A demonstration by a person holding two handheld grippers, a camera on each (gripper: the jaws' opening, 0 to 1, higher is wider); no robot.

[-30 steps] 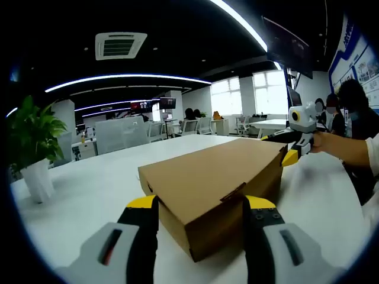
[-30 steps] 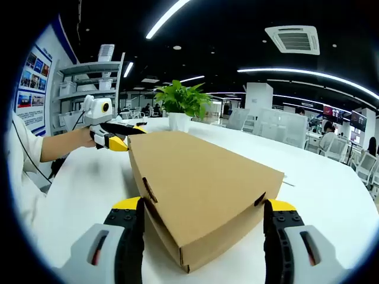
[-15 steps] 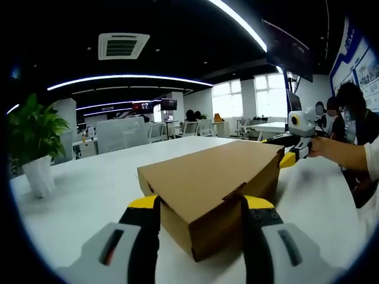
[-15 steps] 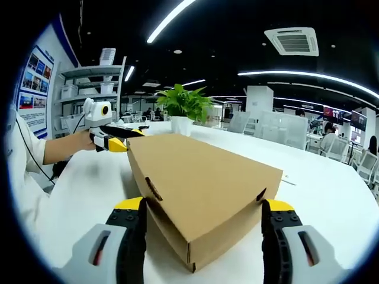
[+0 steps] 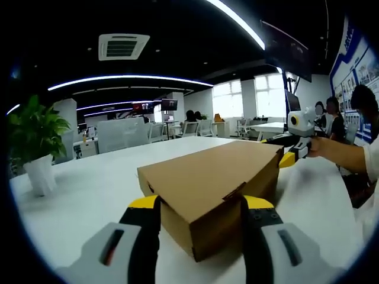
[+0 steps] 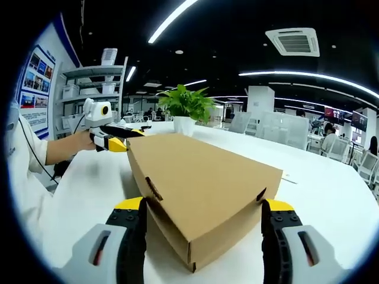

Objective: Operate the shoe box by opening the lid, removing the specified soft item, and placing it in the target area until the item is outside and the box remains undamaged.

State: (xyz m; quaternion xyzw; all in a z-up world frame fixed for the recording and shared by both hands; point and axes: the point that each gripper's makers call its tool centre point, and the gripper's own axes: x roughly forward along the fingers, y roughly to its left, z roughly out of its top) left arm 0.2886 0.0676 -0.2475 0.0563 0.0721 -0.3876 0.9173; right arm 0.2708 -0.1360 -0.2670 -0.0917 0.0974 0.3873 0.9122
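Cardboard shoe box [image 5: 210, 186] sits shut on the white table [image 5: 83, 195] – left gripper [image 5: 200, 208] and right gripper [image 6: 202, 210] straddle opposite corners, jaws wide, empty. Lid should be raised evenly from both ends – no crushing.

You have a white table [image 5: 89, 195] under everything, broad and smooth. Sitting flat on it is the brown cardboard shoe box [image 5: 210, 186], lid down, one corner turned toward you. Off near the table's far edge stands a leafy green plant in a white pot [image 5: 37, 171], well apart from the box. In the right gripper view, a thin pale scrap [image 6: 288, 177] lies just past the box, possibly paper.
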